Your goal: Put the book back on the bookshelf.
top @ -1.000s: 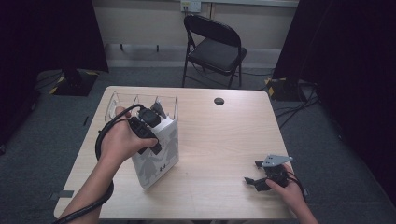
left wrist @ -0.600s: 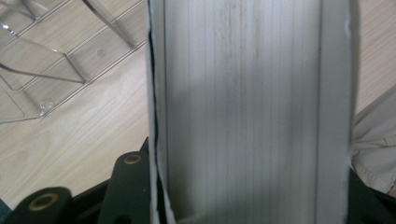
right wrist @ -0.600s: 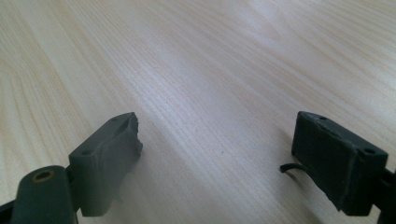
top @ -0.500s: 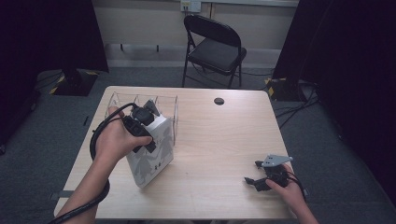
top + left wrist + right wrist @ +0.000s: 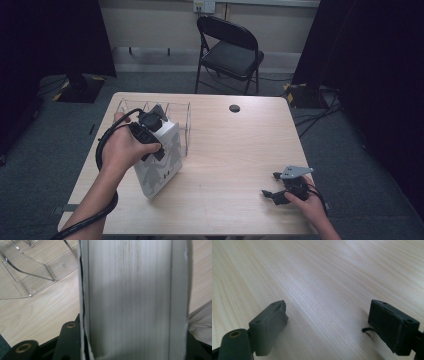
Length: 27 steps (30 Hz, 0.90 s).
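Book (image 5: 159, 162), white with a grey pattern (no readable writing), stands tilted just before the clear rack (image 5: 175, 117), clamped at its top by the left gripper (image 5: 150, 131). Right gripper (image 5: 278, 189) rests far right of the rack, jaws wide, with free table (image 5: 235, 150) between.

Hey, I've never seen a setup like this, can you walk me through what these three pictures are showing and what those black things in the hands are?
A person sits at a wooden table holding a hand-held clamp tool, called a gripper, in each hand. The high view looks down from above the person's side. The other two come from small cameras riding on the grippers, looking along their black jaws. The left gripper is clamped on a thick white book, standing tilted on the table; its view looks onto the book's page edges. Just behind the book sits a clear plastic rack. The right gripper rests near the table's front edge, jaws open and empty over bare wood. A small dark round thing lies near the far edge.
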Available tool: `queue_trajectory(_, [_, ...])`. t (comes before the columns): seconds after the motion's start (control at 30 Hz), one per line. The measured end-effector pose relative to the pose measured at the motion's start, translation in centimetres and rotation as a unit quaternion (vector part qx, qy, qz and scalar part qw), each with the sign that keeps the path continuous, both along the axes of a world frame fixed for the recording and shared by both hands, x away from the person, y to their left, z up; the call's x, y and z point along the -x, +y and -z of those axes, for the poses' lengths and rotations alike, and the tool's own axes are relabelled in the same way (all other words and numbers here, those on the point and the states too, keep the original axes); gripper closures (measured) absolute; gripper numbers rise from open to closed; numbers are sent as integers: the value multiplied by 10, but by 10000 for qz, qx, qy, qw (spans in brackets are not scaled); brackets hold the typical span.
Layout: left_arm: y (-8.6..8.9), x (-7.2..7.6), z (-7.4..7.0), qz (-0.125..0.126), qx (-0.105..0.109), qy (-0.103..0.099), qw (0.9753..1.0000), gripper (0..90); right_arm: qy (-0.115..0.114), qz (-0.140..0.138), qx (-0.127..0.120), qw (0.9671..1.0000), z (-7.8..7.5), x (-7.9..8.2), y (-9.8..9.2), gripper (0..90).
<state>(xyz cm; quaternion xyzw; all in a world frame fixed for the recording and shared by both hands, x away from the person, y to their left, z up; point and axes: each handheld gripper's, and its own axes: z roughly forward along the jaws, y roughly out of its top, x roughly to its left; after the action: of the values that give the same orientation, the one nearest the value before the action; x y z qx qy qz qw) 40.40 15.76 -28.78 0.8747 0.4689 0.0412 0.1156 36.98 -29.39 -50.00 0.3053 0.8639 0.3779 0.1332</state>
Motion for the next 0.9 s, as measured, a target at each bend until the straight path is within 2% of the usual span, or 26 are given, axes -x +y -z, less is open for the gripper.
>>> queue_trajectory(0.37, [0, -11, 4, -172, 14, 1, 9999, 530, -1, 0, -3, 10000, 0, 0, 0, 139])
queue_trajectory(0.7, [-5, -19, 1, -230, 17, -16, 9997, 531, 12, -16, -13, 10000, 0, 0, 0, 139])
queue_trajectory(0.9, [-7, -23, -1, -352, -7, -47, 9994, 531, 12, -14, -13, 10000, 0, 0, 0, 139])
